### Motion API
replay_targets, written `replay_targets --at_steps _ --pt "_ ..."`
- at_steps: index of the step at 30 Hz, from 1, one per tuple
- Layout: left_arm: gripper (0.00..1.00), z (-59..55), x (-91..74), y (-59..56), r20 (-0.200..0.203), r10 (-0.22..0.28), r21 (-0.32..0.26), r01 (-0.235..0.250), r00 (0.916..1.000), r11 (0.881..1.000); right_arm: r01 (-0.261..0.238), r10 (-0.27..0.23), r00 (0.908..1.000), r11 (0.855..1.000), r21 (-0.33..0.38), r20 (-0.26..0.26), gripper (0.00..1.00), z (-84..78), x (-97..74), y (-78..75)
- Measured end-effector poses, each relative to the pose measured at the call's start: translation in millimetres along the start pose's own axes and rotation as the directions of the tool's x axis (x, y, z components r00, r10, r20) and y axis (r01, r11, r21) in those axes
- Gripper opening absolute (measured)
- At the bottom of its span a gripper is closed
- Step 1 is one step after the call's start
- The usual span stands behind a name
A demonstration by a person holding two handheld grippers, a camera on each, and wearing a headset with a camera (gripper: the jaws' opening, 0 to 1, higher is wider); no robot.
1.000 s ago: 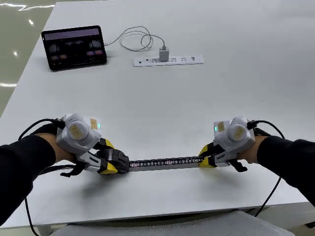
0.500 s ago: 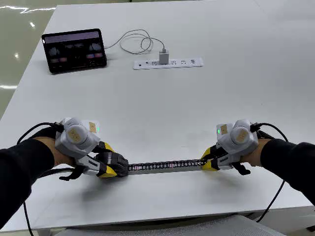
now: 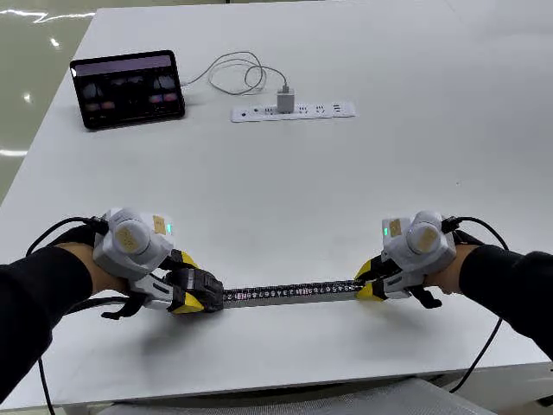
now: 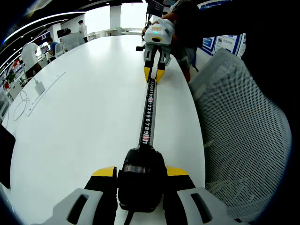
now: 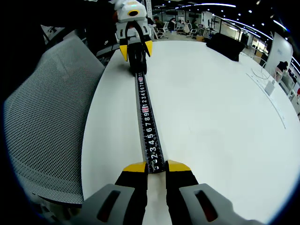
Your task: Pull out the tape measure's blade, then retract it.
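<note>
Near the counter (image 3: 346,199) edge, the left claw (image 3: 192,290) is clamped around the tape case (image 4: 140,180). The blade (image 3: 289,293) lies stretched along the counter to the right claw (image 3: 366,282), which pinches its tip. Farther off lie a power strip (image 3: 294,111) and a tablet (image 3: 130,86).

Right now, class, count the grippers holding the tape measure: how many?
2. The left gripper clamps the case, near left; the right gripper pinches the blade at its tip, near right.
</note>
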State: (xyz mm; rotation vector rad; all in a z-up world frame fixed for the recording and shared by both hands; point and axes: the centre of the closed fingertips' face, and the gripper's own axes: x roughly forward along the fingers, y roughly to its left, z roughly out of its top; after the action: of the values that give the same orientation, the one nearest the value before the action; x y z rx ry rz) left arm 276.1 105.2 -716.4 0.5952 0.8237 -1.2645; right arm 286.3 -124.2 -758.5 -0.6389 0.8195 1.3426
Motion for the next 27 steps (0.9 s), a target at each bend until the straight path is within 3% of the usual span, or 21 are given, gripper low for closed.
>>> replay_targets --at_steps 21,27 --pt "0.34 -0.7 -0.3 0.3 0.011 0.007 -0.009 -0.006 0.9999 1.0 0.007 -0.007 1.0 1.0 0.008 0.003 0.1 -0.8 -0.9 0.2" --pt "0.34 0.1 0.0 1.8 0.052 0.015 -0.019 -0.014 0.9985 1.0 0.015 -0.015 0.9999 1.0 0.017 -0.005 0.1 0.3 -0.1 0.4"
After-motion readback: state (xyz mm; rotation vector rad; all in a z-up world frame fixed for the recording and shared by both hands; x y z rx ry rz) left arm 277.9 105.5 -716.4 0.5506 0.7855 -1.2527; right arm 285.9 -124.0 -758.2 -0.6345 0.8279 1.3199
